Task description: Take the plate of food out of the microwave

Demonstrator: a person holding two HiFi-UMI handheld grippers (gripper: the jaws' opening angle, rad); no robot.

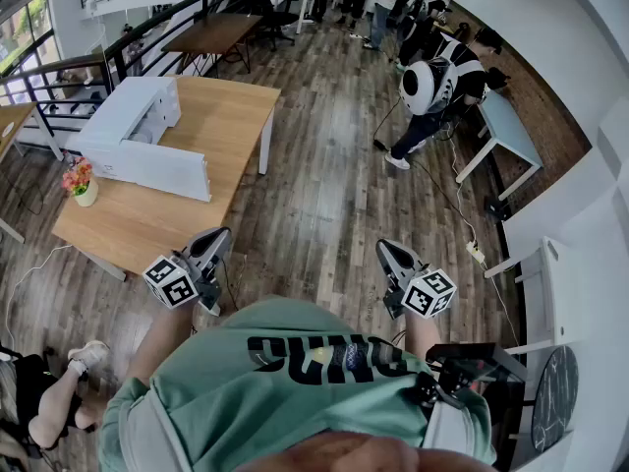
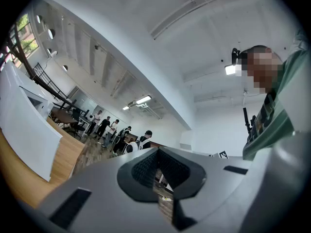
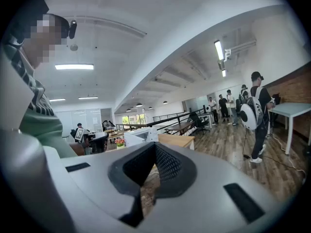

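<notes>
The white microwave stands on the wooden table, far ahead and to the left of me; it also shows as the white microwave at the left of the left gripper view and, small, as the microwave in the right gripper view. No plate of food shows in any view. My left gripper is held near my chest, shut and empty, well short of the table. My right gripper is raised level with it, also shut with nothing between its jaws. Both point out over the wooden floor.
A small pot of flowers sits at the table's left corner. Several people stand further back, the nearest a person with a white backpack beside a light table. A white counter runs along the right.
</notes>
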